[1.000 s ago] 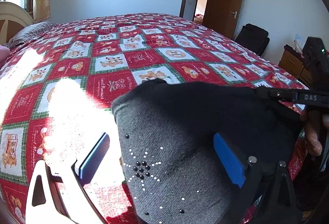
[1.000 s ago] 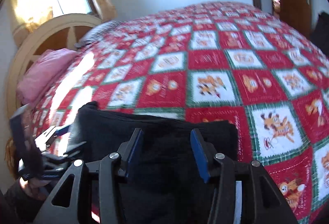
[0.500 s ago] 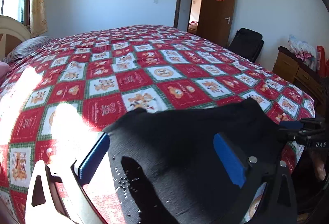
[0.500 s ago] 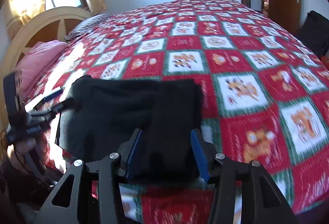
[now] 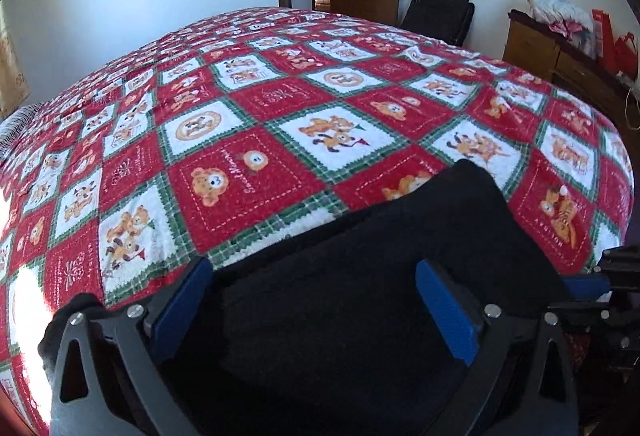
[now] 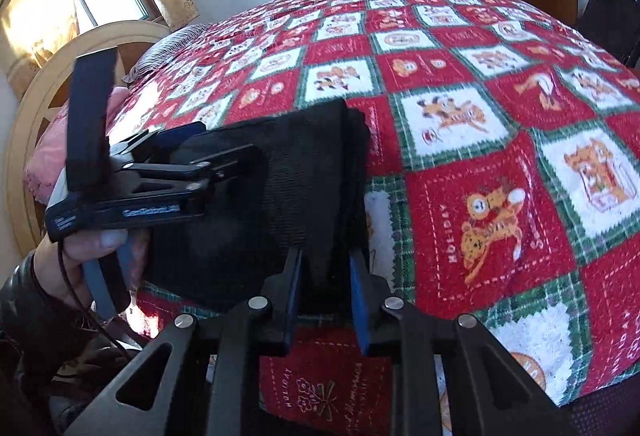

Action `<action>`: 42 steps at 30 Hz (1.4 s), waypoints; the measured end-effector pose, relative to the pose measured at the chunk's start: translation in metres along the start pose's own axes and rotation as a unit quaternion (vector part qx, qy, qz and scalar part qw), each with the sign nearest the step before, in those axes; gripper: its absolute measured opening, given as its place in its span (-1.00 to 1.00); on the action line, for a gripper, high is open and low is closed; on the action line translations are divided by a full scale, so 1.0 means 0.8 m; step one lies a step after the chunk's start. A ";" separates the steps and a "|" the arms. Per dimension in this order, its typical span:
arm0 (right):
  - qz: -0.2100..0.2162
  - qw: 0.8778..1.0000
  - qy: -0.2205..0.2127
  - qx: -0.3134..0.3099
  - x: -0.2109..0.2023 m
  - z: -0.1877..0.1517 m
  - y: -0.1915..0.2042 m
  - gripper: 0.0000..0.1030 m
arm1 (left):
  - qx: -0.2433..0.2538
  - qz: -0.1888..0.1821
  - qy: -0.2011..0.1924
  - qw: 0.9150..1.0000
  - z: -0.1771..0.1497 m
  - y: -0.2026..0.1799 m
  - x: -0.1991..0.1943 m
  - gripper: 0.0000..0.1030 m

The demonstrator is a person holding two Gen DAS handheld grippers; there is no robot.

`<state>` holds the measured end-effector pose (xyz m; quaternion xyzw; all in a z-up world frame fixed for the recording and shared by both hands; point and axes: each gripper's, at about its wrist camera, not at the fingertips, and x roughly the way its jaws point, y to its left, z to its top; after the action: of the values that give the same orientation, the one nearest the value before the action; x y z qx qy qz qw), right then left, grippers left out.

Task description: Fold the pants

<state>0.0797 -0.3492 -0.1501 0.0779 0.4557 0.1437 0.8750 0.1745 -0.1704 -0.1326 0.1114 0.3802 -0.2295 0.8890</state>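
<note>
Black knit pants (image 6: 276, 191) lie folded into a thick block at the near edge of the bed, on the red quilt (image 6: 500, 195). Nearest, the right gripper (image 6: 324, 300) tilts steeply down, its jaws closing around the block's near corner, cloth between the blue pads. Beside it the left gripper (image 5: 316, 312) stands wide open over the fabric, gripping nothing. Folding looks nearly finished; next probably calls for a firm pinch and a tidy shift or last fold

pants (image 6: 280, 187): black | bedspread (image 5: 280, 139): red-white-green checks, bear prints
</note>
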 end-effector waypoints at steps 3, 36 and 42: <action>0.006 1.000 0.001 0.004 -0.001 0.000 -0.003 -0.54 | 0.002 0.002 -0.009 1.000 -0.005 -0.002 -0.008 1.00; -0.027 0.999 -0.034 -0.002 0.009 0.011 0.001 0.13 | -0.060 0.037 -0.030 0.997 -0.074 0.067 -0.067 1.00; -0.013 0.999 -0.033 0.005 0.009 0.011 -0.003 0.16 | -0.072 0.048 -0.038 0.996 -0.083 0.080 -0.083 1.00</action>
<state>0.0914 -0.3494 -0.1516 0.0812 0.4279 0.1278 0.8910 0.1244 -0.0688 -0.1286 0.0569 0.3559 -0.1624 0.9185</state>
